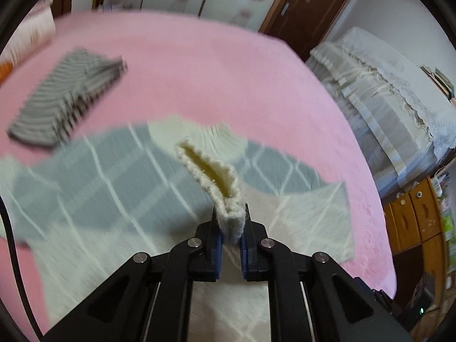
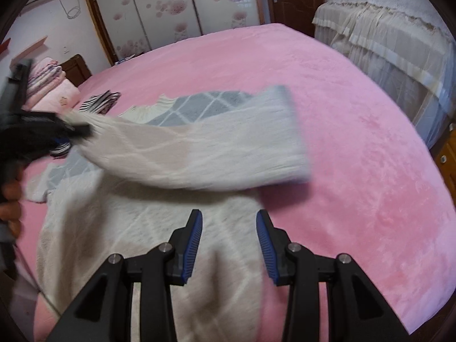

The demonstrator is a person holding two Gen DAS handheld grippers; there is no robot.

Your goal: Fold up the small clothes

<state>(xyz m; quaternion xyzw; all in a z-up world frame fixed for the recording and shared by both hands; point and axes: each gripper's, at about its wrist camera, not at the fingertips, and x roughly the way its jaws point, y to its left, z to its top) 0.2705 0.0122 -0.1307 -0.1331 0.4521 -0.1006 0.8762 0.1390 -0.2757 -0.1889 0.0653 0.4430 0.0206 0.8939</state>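
A cream and grey sweater (image 1: 119,188) with a pale diamond pattern lies spread on the pink bed (image 1: 199,65). My left gripper (image 1: 230,213) is shut on the cream ribbed cuff (image 1: 211,171) of one sleeve, which stands up between the pads. In the right wrist view that sleeve (image 2: 199,148) stretches, lifted, across the sweater body (image 2: 142,242) toward the left gripper (image 2: 71,131) at the far left, held by a hand (image 2: 11,199). My right gripper (image 2: 229,222) hovers open over the sweater's lower body with nothing between its fingers.
A folded striped garment (image 1: 68,99) lies on the bed beyond the sweater. Folded pink bedding (image 2: 51,82) is stacked at the headboard. A lace-covered piece of furniture (image 1: 384,91) stands right of the bed, with a wooden cabinet (image 1: 413,219) nearer. Wardrobe doors (image 2: 159,8) line the far wall.
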